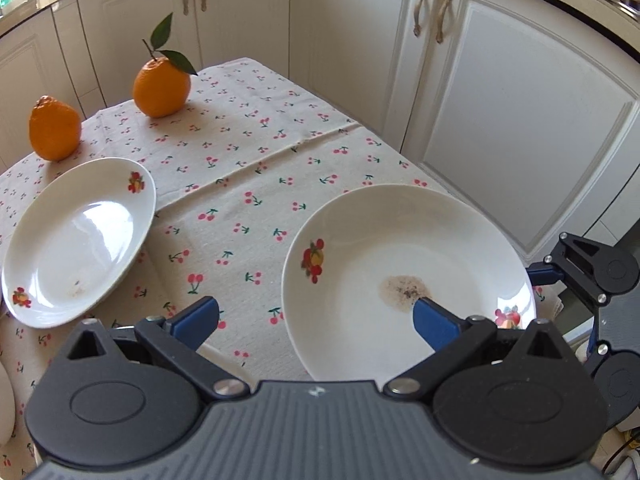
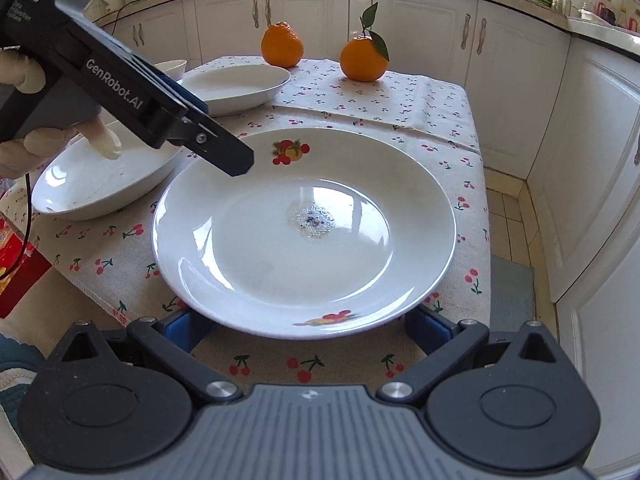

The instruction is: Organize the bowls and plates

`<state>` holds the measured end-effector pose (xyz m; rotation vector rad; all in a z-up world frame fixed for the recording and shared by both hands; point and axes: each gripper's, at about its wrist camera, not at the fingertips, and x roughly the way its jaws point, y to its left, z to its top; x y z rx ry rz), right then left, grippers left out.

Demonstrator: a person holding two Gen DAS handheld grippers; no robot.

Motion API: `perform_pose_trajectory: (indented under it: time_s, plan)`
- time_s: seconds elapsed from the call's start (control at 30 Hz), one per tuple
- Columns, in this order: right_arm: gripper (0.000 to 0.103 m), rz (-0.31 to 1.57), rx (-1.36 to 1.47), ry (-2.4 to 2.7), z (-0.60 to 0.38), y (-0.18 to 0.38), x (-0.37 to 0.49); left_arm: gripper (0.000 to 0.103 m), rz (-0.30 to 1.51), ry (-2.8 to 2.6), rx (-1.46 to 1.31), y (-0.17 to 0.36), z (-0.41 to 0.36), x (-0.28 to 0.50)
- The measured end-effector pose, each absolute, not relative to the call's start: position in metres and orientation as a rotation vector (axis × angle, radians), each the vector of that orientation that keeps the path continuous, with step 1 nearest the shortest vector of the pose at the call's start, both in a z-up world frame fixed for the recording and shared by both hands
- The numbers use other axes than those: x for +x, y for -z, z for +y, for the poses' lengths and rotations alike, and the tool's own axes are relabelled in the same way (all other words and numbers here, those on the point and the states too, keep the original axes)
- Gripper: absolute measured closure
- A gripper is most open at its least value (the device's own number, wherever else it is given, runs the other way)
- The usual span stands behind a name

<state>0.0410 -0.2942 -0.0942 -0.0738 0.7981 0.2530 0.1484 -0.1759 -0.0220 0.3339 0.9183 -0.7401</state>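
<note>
- Plates come first: the big white plate (image 2: 304,232) with the little brown stain in its middle lies flat on the table, close to the near right corner.
- Its near rim sits right between the two blue fingertips (image 2: 182,330) of the right gripper (image 2: 304,330). That gripper is spread wide and holds nothing. I think it only needs to go a bit forward to catch the rim.
- From the left gripper (image 1: 316,316) the same plate lies off to the right, and one blue finger hangs over its near edge. That gripper is spread wide too, with nothing in it.
- So the right hand looks like the nearer one for this plate.
- A second plate (image 1: 80,240) lies to the left, and in the right camera a third dish (image 2: 236,88) rests further back, with a small bowl (image 2: 172,68) peeking out behind the black tool. A gloved hand (image 2: 24,148) holds that tool.
- The table wears a cloth (image 1: 248,184) with small red cherries. It has a fold across it, so a plate could catch there.
- Two oranges (image 2: 282,44) stand at the far end, and one has green leaves.
- White kitchen cupboards (image 1: 500,120) stand all around, close behind the table.
</note>
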Motion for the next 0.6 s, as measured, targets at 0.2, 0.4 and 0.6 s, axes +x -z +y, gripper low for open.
perform_pose_trajectory:
  time_s: [0.2, 0.4, 0.6]
  plan:
    - [0.000, 0.757, -0.083, -0.283, -0.298, 0.097, 0.037, 0.002, 0.987, 0.787, 0.351, 0.034, -0.195, 0.162]
    - [0.000, 0.701, -0.092, -0.330, -0.306, 0.101, 0.030, 0.006, 1.054, 0.828, 0.341, 0.041, -0.207, 0.177]
    - [0.000, 0.685, -0.107, -0.377, -0.311, 0.101, 0.032, 0.017, 1.117, 0.874, 0.361, 0.043, -0.218, 0.191]
